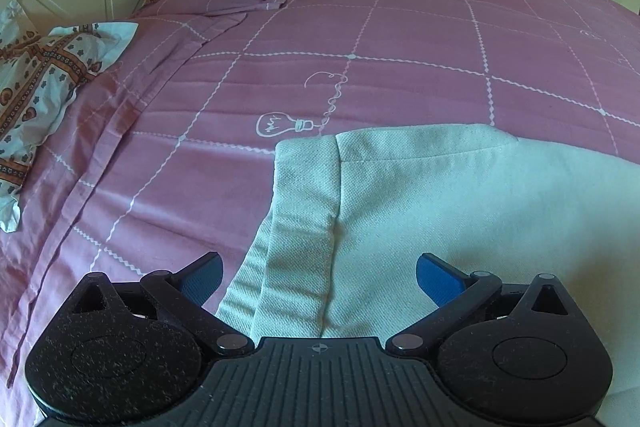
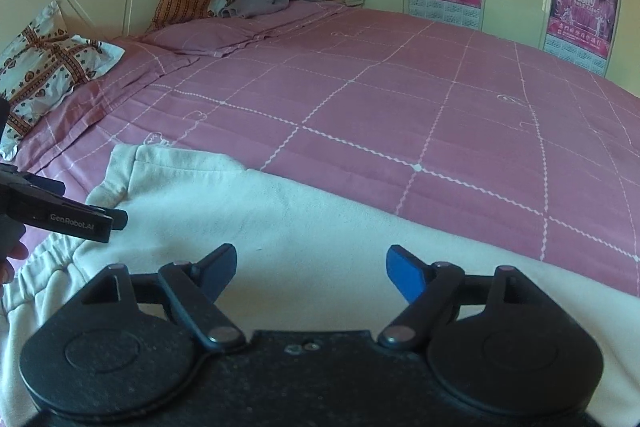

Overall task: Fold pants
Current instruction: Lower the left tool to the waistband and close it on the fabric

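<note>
On the near part of the pink checked bedspread (image 1: 360,27) lie the cream pants (image 1: 440,219), waistband end to the left. Above them the left gripper (image 1: 319,277) hangs with fingers spread wide, empty; the right gripper (image 2: 310,273) likewise spread over the cloth, gripping nothing

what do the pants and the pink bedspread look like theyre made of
Pants: off-white, thick matte woven cotton or twill by the look; a coarse grainy weave shows up close, with stitched seams.
Pink bedspread: thin, smooth printed cotton-like sheeting, matte; it creases finely at the folded edge. Exact fibre can't be told.
</note>
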A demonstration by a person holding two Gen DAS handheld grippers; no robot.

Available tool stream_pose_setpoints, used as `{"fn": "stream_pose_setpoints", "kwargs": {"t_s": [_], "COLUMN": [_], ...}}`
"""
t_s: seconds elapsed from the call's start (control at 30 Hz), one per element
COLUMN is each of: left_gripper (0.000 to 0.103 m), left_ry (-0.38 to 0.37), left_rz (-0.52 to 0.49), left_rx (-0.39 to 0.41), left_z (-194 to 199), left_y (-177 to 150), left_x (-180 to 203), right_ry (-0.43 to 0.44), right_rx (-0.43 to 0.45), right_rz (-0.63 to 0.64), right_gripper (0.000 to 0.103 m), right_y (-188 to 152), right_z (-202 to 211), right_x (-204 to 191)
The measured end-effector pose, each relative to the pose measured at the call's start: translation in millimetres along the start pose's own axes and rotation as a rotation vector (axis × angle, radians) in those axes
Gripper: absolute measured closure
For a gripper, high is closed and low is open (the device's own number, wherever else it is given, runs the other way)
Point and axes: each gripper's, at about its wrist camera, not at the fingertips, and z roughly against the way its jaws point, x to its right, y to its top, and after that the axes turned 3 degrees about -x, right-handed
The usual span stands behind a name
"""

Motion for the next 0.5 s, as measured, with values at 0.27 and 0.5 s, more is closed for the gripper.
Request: {"fn": "stream_pose_setpoints", "kwargs": {"t_s": [0.27,0.5], "left_gripper": [0.033,0.062], "left_ry": [-0.079,-0.160], "left_rz": [0.073,0.101], "left_rx": [-0.038,-0.049], "left_z": [-35.7,-49.0], "left_y": [13.4,25.7], "left_x": [-17.4,-28.9], "right_ry": [0.046,0.076], "right_rx": [-0.065,-0.104], "right_rz": [-0.034,0.013], "right_gripper": [0.020,0.024], "right_y": [19.6,36.9], "right_z": [-50.6,-84.4], "right_x": [19.2,23.8]}}
